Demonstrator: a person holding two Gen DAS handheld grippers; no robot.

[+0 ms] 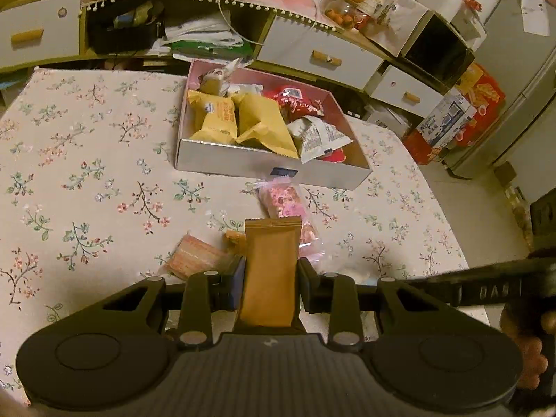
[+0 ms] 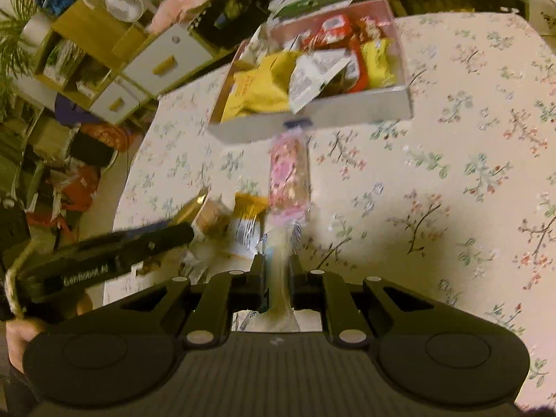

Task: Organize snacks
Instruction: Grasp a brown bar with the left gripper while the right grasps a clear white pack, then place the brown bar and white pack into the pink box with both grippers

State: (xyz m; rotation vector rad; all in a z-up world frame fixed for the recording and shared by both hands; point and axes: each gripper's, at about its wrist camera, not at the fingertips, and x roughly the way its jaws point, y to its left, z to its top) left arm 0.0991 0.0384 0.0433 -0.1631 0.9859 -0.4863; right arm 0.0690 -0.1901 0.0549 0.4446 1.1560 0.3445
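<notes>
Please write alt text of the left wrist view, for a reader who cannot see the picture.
The left gripper is shut on an orange-brown snack packet, held above a table with a floral cloth. Beyond it stands an open box full of yellow, red and white snack packets, with a pink packet lying on the cloth between.

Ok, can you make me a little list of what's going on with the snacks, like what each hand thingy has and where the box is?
left gripper: shut on the orange-brown packet, held upright between its fingers
right gripper: shut on the pink speckled packet, gripped at its near end
box: open, on the flowered tablecloth, already holding yellow, red and white packets
still on the cloth: a small orange striped packet beside the left gripper
blur: the right wrist view is smeared, so small details are unclear
</notes>
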